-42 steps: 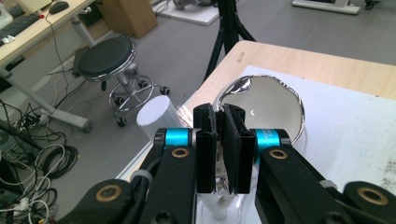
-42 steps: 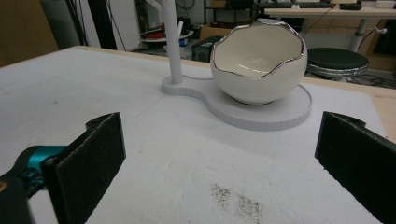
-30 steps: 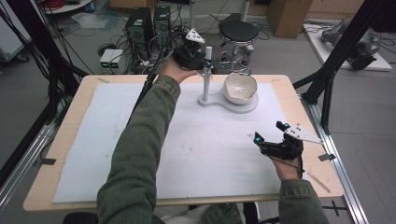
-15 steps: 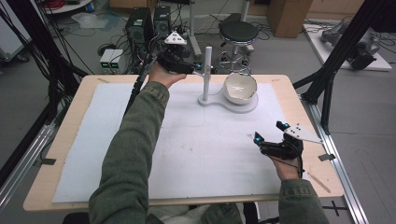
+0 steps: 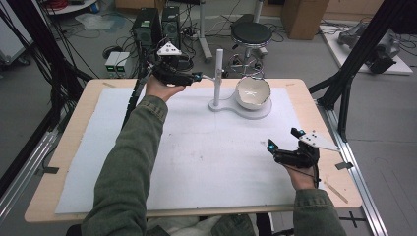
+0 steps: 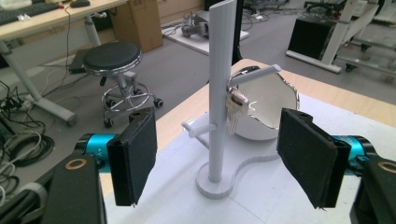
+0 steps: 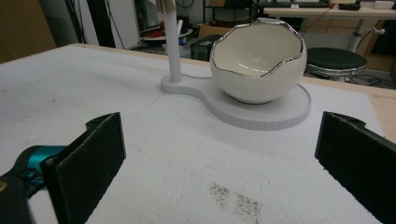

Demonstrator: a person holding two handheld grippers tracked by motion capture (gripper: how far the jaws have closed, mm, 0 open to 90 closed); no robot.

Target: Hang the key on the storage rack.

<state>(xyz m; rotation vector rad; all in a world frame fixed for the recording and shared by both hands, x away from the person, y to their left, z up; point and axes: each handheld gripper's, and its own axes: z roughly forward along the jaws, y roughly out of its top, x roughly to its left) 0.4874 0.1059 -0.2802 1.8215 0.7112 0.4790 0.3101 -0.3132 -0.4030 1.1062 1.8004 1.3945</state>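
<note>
A white stand (image 5: 241, 107) sits at the table's far middle, with an upright post (image 5: 218, 73) and an egg-shaped white bowl (image 5: 253, 92) with a silver rim on its base. In the left gripper view a silver key (image 6: 233, 109) hangs from the upper peg (image 6: 254, 74) of the post (image 6: 219, 56); a lower peg (image 6: 198, 128) is bare. My left gripper (image 5: 199, 76) is open just left of the post, its jaws level with the pegs and apart from them (image 6: 219, 140). My right gripper (image 5: 282, 138) rests open at the front right, facing the bowl (image 7: 257, 65), with nothing between its jaws (image 7: 219, 140).
A white mat (image 5: 196, 147) covers most of the wooden table (image 5: 74, 147). A black stool (image 5: 251, 33) and computer boxes (image 5: 152, 24) stand on the floor beyond the far edge. Black frame struts (image 5: 354, 64) rise at the table's right and left.
My left gripper has drawn back leftward and slightly lower from above the post's peg. The right gripper has stayed still.
</note>
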